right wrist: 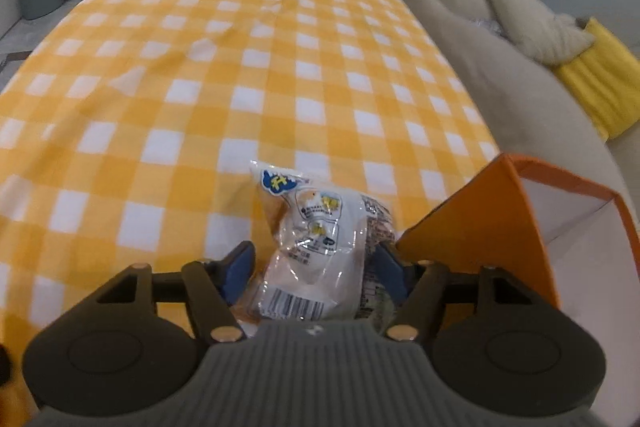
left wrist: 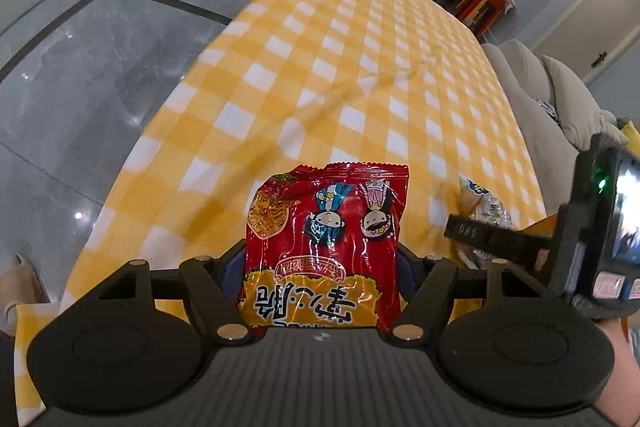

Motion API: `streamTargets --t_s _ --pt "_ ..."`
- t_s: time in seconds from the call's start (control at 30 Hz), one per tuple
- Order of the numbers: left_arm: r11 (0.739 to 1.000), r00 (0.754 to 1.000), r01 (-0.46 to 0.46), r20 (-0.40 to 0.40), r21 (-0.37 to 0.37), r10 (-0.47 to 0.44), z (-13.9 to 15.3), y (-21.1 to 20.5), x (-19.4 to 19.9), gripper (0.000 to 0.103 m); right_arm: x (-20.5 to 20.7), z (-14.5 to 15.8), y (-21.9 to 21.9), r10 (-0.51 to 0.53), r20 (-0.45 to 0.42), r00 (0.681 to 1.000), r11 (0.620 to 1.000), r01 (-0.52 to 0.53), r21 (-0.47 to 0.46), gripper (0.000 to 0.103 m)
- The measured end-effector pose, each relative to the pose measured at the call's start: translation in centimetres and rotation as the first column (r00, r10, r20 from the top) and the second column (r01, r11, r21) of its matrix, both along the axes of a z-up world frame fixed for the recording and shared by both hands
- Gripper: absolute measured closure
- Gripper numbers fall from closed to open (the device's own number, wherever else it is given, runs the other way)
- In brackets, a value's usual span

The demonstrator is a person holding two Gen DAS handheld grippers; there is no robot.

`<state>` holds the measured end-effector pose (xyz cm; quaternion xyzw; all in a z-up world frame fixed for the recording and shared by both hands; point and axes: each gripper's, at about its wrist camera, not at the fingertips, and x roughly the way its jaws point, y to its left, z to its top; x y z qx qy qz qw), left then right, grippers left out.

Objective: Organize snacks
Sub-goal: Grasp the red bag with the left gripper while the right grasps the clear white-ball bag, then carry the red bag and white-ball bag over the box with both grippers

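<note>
While left gripper (left wrist: 320,267) clamps red noodle pack (left wrist: 324,247) & right gripper (right wrist: 316,267) clamps bread pack (right wrist: 320,251), lower bread gently into orange box (right wrist: 560,227), w/o squeezing.

We hold our left gripper (left wrist: 320,259) and right gripper (right wrist: 316,263) side by side, jaws squeezed shut, each holding something.

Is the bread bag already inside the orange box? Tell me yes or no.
No: in the right wrist view the bread bag sits between the right gripper fingers, left of the orange box, above the tablecloth.
</note>
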<state>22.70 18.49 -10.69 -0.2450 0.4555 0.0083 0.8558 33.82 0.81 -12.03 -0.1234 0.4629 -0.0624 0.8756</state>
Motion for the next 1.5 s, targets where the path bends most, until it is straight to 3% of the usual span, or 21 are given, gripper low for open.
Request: streamTargets --t_s 0.13,0.3,0.47,0.83,1.13,1.5 --pt "0.999 1.000 -0.018 -0.004 -0.037 0.018 -0.1 0.7 0.1 0.022 -1.9 0.2 0.4 0.116 -0.026 0.993 0.993 -0.117 -0.012 0.050" --pt "0.999 1.000 -0.026 -0.018 -0.030 0.026 -0.5 0.8 0.1 0.022 -5.5 1.1 -0.1 0.258 -0.038 0.965 0.966 -0.257 0.023 0.056" --pt "1.000 1.000 -0.011 -0.024 -0.014 0.011 -0.6 0.6 -0.1 0.022 -8.6 1.3 0.2 0.344 -0.043 0.938 0.938 -0.345 -0.023 0.063" --pt "1.000 1.000 0.000 -0.028 0.017 0.001 -0.6 0.4 -1.1 0.022 -10.5 2.8 -0.7 0.334 -0.031 0.942 0.940 -0.330 0.083 0.072" --pt "0.997 0.999 -0.035 -0.022 0.070 0.036 -0.1 0.0 -3.1 0.022 -12.1 4.9 -0.2 0.343 0.031 0.939 0.925 -0.344 0.162 0.076" --pt "0.990 0.985 0.030 0.166 0.136 -0.052 6.3 -3.8 -4.5 0.022 -14.9 12.5 -6.7 0.299 0.177 0.938 0.867 -0.344 0.361 0.076"
